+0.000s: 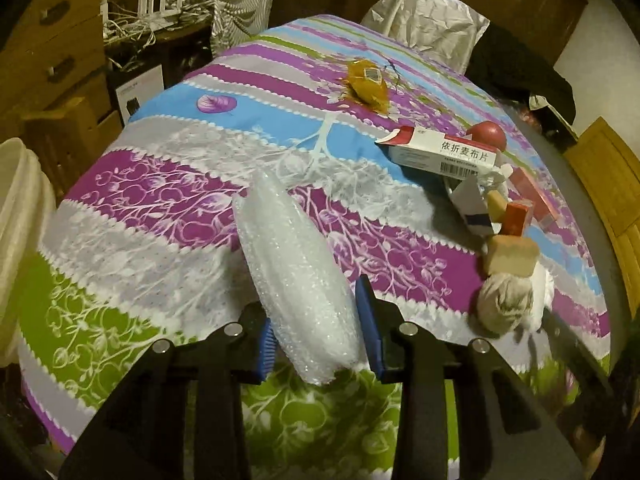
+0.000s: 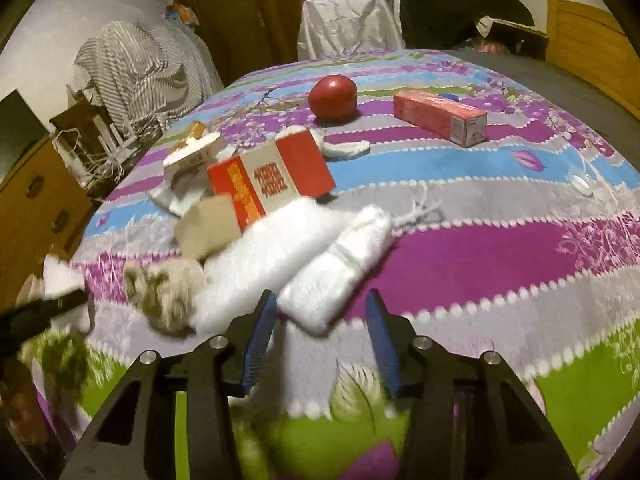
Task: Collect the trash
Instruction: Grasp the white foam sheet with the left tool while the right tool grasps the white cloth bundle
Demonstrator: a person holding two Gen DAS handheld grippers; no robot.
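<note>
Left wrist view: left gripper [image 1: 316,328] pinches a roll of bubble wrap [image 1: 294,276], blue pads pressed on both its sides. Roll's long axis runs away from the camera, far end leaning up-left over the striped floral tabletop [image 1: 168,184]; near end sticks out below the pads. To the right, well apart from the roll: white medicine box [image 1: 440,150] with a red apple [image 1: 486,134] behind it, a cluster of small cartons, a crumpled grey wad [image 1: 506,304]. Yellow wrapper [image 1: 368,84] lies farther back. Pale bin [image 1: 20,240] at the left edge. Right wrist view (blurred): right gripper [image 2: 322,320] spread, pads not pressing anything. A white plastic packet [image 2: 340,268] lies just ahead, its near end reaching between the fingertips, long axis slanting up-right. Beside it on the left, a white fluffy pad [image 2: 256,264], the grey wad [image 2: 168,292], and a red-and-white carton [image 2: 272,178]. Apple [image 2: 333,98] and a long red box [image 2: 440,118] sit farther back.
</note>
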